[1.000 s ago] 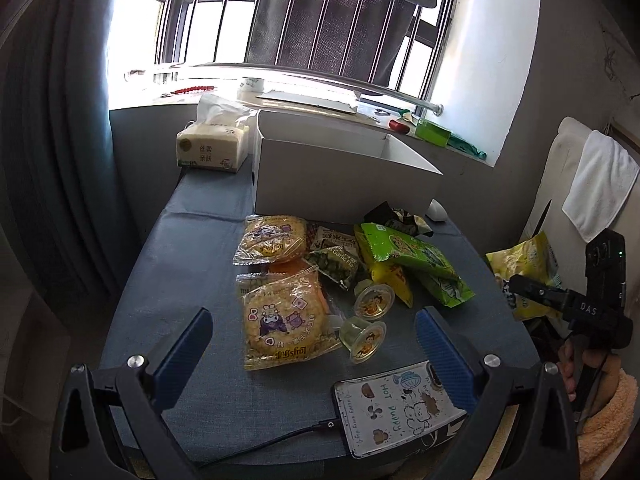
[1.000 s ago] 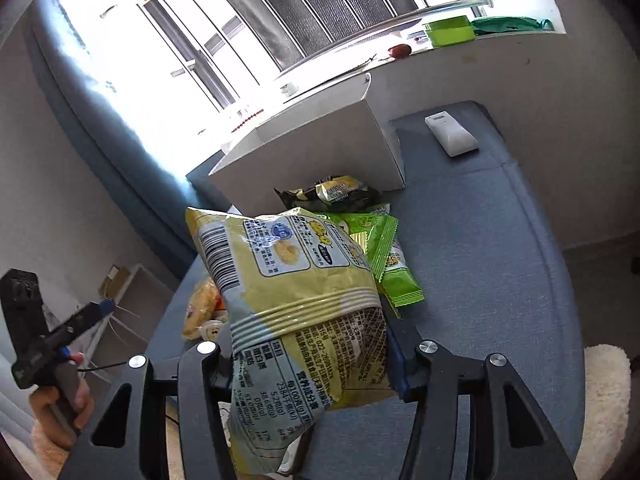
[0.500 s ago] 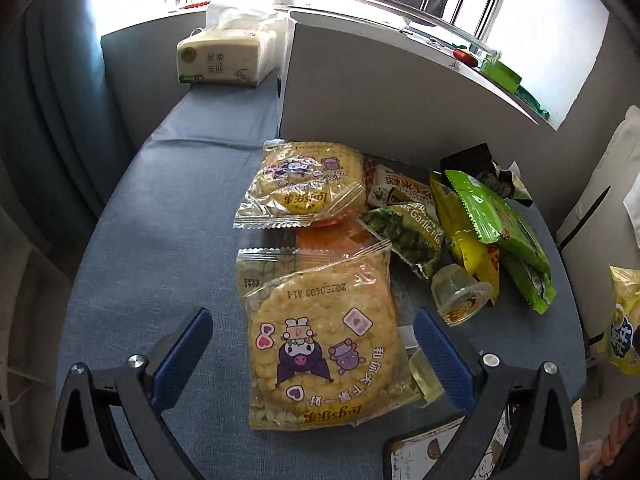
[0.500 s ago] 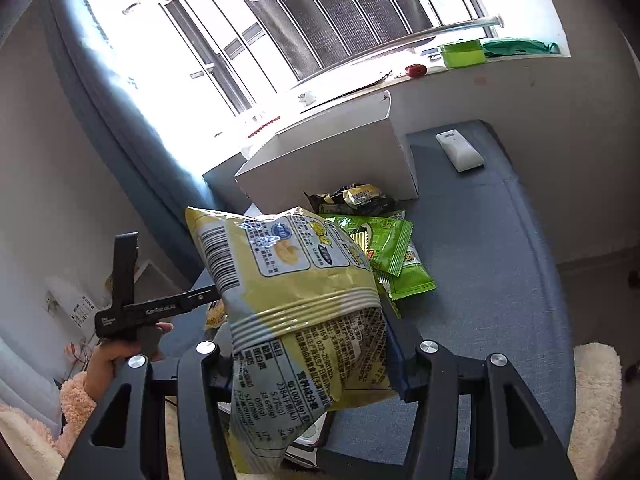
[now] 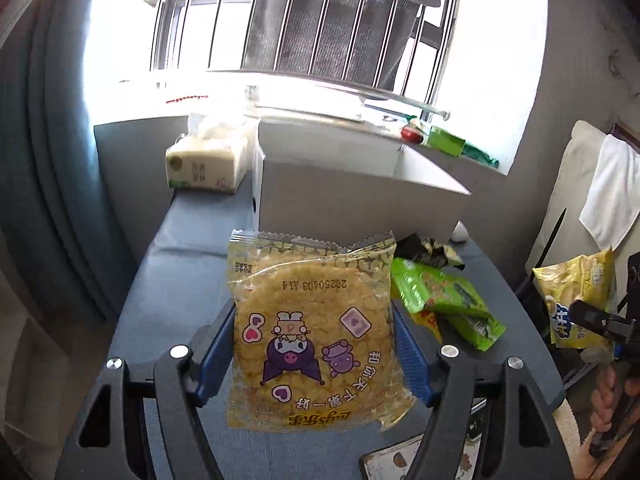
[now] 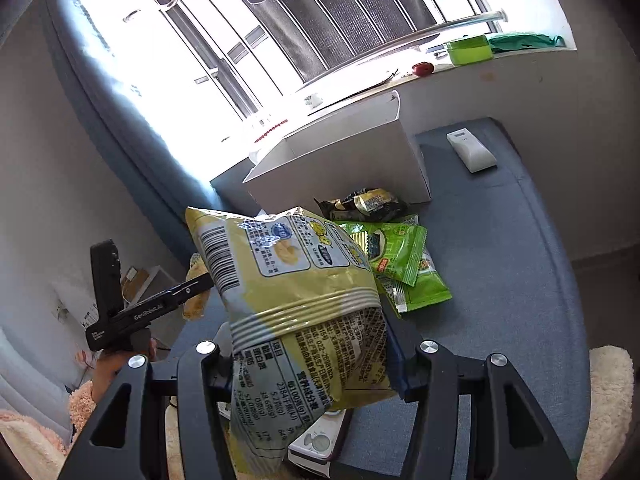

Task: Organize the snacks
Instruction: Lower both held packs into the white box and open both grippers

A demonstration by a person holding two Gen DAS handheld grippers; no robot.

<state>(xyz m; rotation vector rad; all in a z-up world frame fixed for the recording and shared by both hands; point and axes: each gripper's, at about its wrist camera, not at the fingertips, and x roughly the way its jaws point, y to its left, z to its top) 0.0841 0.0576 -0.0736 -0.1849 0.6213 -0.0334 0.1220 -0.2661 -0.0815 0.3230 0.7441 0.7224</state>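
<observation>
My left gripper (image 5: 314, 344) is shut on a clear pack with a round yellow rice cracker (image 5: 312, 332) and holds it up above the blue table (image 5: 180, 280). My right gripper (image 6: 308, 360) is shut on a yellow-green chip bag (image 6: 288, 280), also lifted; the bag also shows at the right of the left wrist view (image 5: 576, 300). A white open box (image 5: 352, 196) stands at the back of the table, also seen in the right wrist view (image 6: 340, 160). Green snack packs (image 5: 444, 296) and a dark pack (image 6: 364, 204) lie in front of it.
A tissue pack (image 5: 206, 164) sits left of the box. A white remote (image 6: 470, 150) lies at the far right of the table. A phone (image 5: 424, 458) with a cartoon case lies at the near edge. The window sill (image 6: 460, 56) holds small items.
My left gripper went down over the rice cracker pack, shut on it and lifted it off the table. My right gripper has kept hold of the chip bag and shifted slightly.
</observation>
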